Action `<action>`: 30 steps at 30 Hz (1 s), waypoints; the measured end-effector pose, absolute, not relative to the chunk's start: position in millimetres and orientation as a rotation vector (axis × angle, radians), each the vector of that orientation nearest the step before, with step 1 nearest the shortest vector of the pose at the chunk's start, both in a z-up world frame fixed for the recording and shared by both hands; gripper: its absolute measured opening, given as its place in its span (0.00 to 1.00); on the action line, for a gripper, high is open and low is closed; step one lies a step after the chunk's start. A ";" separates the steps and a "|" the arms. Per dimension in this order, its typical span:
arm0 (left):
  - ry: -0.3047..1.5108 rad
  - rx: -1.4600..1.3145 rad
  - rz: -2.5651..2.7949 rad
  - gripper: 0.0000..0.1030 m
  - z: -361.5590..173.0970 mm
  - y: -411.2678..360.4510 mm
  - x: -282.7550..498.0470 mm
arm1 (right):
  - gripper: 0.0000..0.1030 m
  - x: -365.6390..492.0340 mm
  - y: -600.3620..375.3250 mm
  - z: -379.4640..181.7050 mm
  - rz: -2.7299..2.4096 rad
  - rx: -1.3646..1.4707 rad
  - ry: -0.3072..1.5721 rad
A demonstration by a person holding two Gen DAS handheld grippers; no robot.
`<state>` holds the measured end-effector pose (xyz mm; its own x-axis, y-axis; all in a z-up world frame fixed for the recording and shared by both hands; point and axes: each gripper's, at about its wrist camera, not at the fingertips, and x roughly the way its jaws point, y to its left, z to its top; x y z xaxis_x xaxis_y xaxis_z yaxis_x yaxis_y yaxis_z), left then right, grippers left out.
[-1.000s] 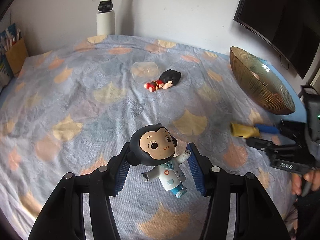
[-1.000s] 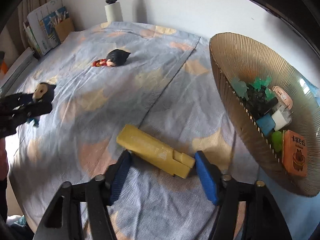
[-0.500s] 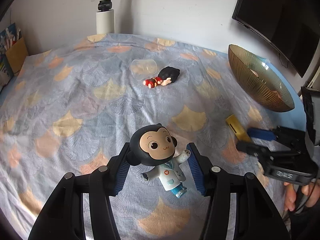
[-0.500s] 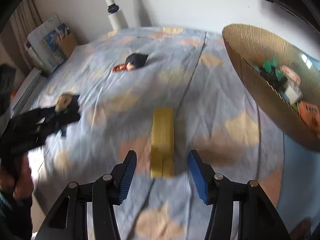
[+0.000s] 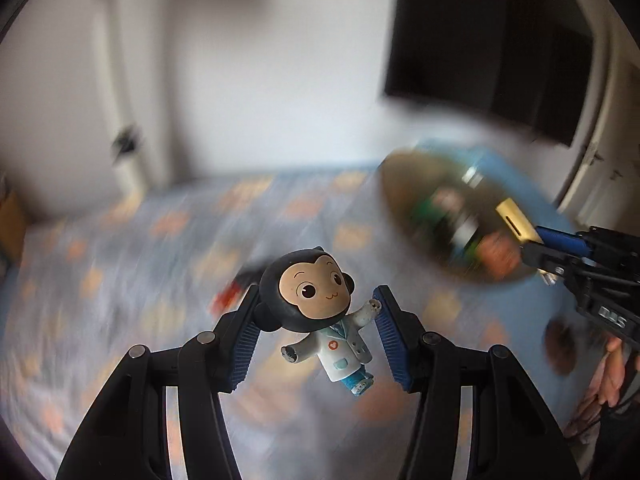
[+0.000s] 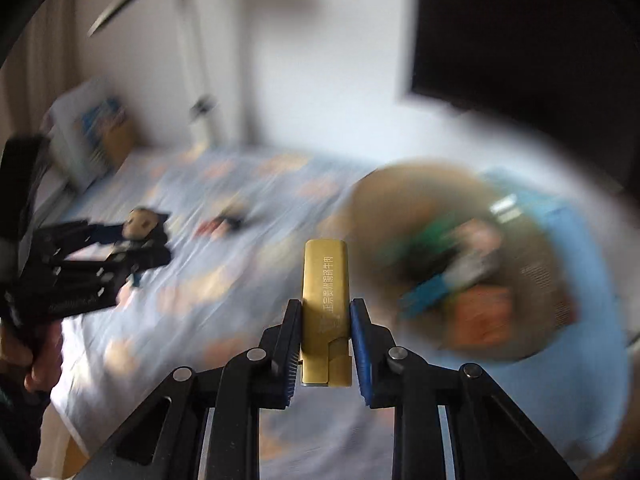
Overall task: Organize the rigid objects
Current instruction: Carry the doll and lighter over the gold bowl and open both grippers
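A monkey figurine (image 5: 344,354) in a white coat hangs above the bed, with my left gripper (image 5: 317,304) shut on it, one pad against its head and the other at its raised hand. My right gripper (image 6: 326,308) is shut on a yellow rectangular block (image 6: 325,268), which points forward above the bedcover. At the right of the left wrist view, the right gripper (image 5: 560,252) carries the block (image 5: 516,220) in front of the bowl. The right wrist view has the left gripper (image 6: 148,240) and the figurine (image 6: 142,220) at its left.
A brown ribbed bowl (image 6: 372,208) with several small toys sits at the right on the patterned bedcover (image 5: 120,280). A small dark-haired doll (image 6: 224,222) lies mid-bed. Books (image 6: 100,132) stand at the far left. A dark screen hangs on the wall. Both views are motion-blurred.
The right gripper closed on the yellow block and raised it off the bed. The left gripper rose with the monkey figurine. Both views now face the bowl.
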<state>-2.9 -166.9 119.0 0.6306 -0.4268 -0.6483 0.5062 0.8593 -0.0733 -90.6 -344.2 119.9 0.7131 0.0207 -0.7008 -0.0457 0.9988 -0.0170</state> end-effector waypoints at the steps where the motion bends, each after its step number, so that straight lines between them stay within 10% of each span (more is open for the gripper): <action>1: 0.692 0.113 -0.568 0.51 128.5 -182.6 2.3 | 0.23 -88.3 -359.7 131.7 -0.013 -0.034 0.756; 11: 0.755 0.099 -0.704 0.52 106.9 -284.4 44.3 | 0.22 -40.1 -438.4 131.5 -0.162 0.039 0.810; 20: 0.630 0.017 -0.617 0.72 156.1 -200.2 33.0 | 0.27 -48.0 -437.5 138.3 -0.158 0.099 0.796; 24: 0.521 0.015 -0.481 0.78 188.5 -128.9 6.1 | 0.61 -61.4 -404.3 164.4 -0.130 0.061 0.729; 30: 0.516 0.004 -0.328 0.88 174.0 -46.9 -22.2 | 0.68 -78.9 -311.1 180.8 0.052 -0.040 0.642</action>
